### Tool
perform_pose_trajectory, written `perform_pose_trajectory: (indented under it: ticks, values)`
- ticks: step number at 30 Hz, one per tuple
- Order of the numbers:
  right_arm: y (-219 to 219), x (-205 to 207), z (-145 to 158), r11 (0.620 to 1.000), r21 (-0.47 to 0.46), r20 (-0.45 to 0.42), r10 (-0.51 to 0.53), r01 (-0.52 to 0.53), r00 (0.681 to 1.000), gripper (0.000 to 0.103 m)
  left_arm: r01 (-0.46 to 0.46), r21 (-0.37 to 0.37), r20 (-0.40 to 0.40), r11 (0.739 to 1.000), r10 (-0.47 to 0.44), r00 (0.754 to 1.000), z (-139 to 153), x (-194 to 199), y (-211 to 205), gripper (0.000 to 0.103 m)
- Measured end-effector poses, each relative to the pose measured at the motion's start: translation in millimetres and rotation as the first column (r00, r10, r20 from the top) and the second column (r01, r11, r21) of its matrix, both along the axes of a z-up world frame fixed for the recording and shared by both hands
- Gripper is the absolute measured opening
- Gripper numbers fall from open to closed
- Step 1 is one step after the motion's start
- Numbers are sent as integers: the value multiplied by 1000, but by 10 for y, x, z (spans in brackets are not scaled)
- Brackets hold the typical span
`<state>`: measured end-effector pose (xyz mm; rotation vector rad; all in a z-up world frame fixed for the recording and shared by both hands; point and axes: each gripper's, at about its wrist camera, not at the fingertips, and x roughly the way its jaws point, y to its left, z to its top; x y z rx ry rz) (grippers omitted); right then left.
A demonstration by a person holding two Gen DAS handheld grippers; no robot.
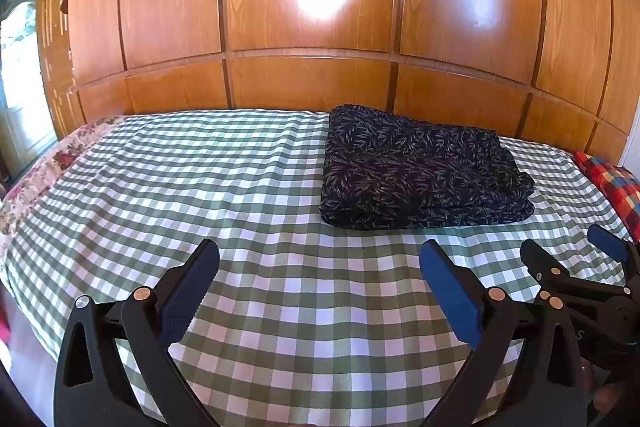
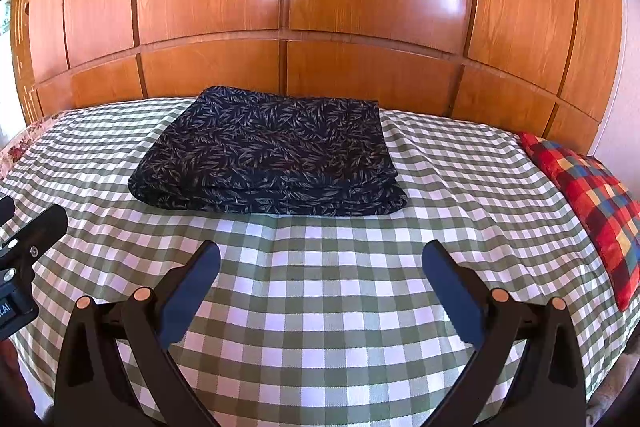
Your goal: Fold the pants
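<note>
The dark leaf-patterned pants [image 1: 420,175] lie folded in a flat stack on the green-and-white checked bed cover [image 1: 240,187], toward its far side. They also show in the right wrist view [image 2: 272,159]. My left gripper [image 1: 320,267] is open and empty, held above the cover short of the pants and to their left. My right gripper [image 2: 320,267] is open and empty, just in front of the stack. The right gripper also shows at the right edge of the left wrist view [image 1: 568,247]. The left gripper's fingers [image 2: 36,231] show at the left edge of the right wrist view.
A wooden panelled wardrobe [image 1: 320,7] stands right behind the bed. A red, blue and yellow checked pillow [image 2: 588,195] lies at the right end. A floral sheet [image 1: 48,171] shows at the left end, by a window [image 1: 16,67].
</note>
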<state>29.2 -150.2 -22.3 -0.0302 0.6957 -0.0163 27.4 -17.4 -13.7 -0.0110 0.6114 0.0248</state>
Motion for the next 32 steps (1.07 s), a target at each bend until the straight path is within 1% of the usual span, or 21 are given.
perform_pose_trajectory:
  ticks: [10,16,19,21,24,27,32]
  values:
    - [10,-10,34,1000,-1,11,2,-2,1000,101,4,-5,18,1000,-4,1000,63,-35,-10,99]
    - [15,4,33,1000,1,5,5,-5,1000,101,18,-10,22,1000,-17,1000,98,-48,-26,99]
    - [11,17,22,1000,-1,2,7,-7,1000,101,32,-20,37,999,-31,999,115,-64,-34,99]
    - [5,32,10,1000,-1,-3,7,-7,1000,101,31,-10,37,999,-30,999,111,-61,-46,99]
    - [-8,42,-10,1000,0,-8,5,-5,1000,101,36,-12,21,999,-36,999,82,-41,-52,99]
    - [-28,60,-34,1000,1,-15,2,-2,1000,101,9,-14,0,1000,-9,1000,38,-5,-31,99]
    - [-81,97,-77,1000,-4,-28,-4,4,1000,101,5,-27,-49,1000,-6,999,-108,85,7,99]
